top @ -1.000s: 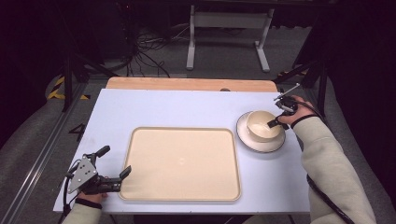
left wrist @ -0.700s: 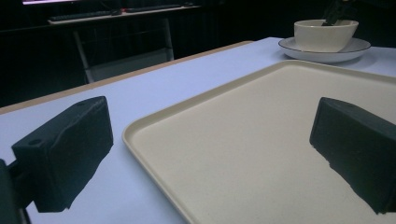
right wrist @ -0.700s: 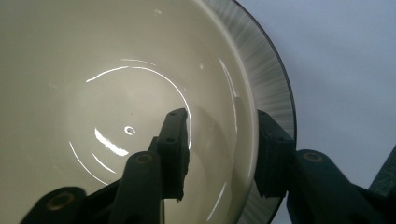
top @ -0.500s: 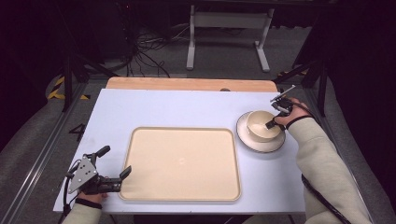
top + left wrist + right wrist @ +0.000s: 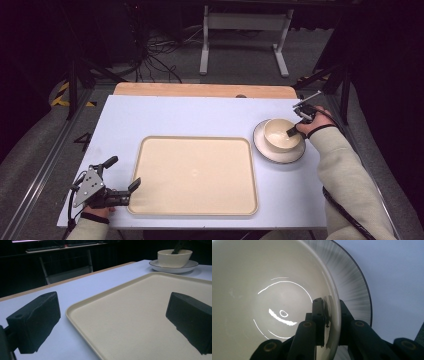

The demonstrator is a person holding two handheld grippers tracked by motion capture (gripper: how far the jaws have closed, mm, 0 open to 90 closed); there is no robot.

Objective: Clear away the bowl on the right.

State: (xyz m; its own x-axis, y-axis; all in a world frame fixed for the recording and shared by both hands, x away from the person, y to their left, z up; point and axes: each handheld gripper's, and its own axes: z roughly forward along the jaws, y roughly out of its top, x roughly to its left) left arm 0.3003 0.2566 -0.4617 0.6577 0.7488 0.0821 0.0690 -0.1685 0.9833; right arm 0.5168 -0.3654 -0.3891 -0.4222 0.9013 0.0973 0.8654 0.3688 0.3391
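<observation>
Clamping the bowl wall over its plate, right hand-held gripper; left hand-held gripper spread beside tray.

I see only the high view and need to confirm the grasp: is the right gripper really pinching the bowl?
Observer: Yes. The right gripper is shut on the bowl wall, one finger inside and one outside.
Operator: Anything in the bowl?
Observer: No. Its bottom is bare, with only glare on it.
Operator: And the left gripper?
Observer: The left gripper is open. The tray rim runs between its fingers, one over the table and one over the tray.
</observation>
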